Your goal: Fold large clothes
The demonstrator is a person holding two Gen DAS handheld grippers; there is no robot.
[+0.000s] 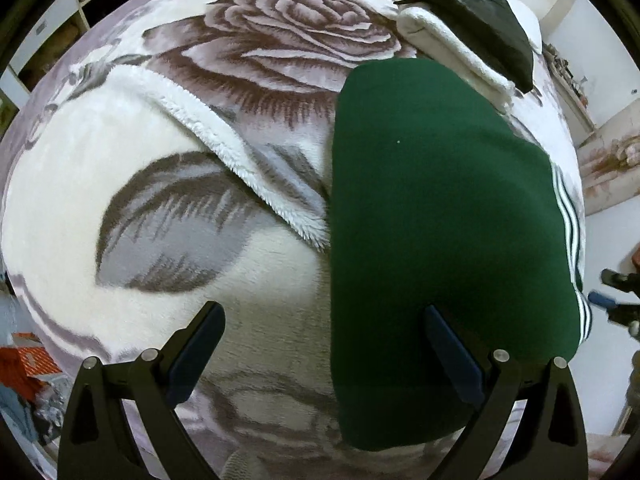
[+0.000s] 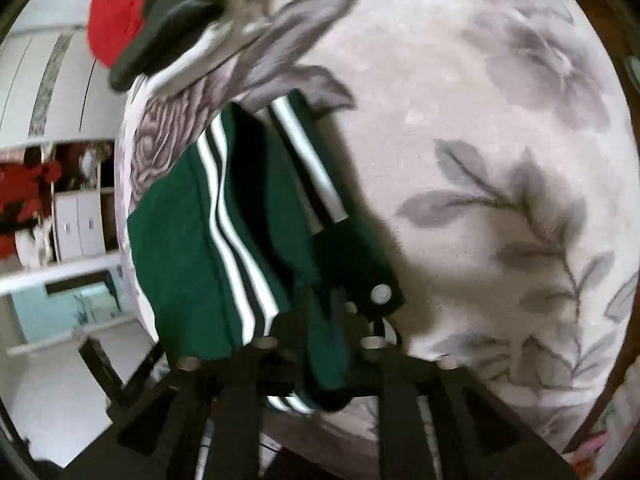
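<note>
Mid-fold: right gripper [image 2: 340,320] is pinching, jaws together, the striped edge of the green garment [image 1: 432,220] lying on the floral blanket [image 1: 160,208] at approx 3 o'clock w/ left gripper [image 1: 320,352] hovering spread apart, empty; next probably carrying that edge over toward 9.

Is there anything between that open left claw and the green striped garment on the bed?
Nothing visible. The left claw hangs open just above the green garment, one finger already over it. The right claw is shut on its striped edge.
</note>
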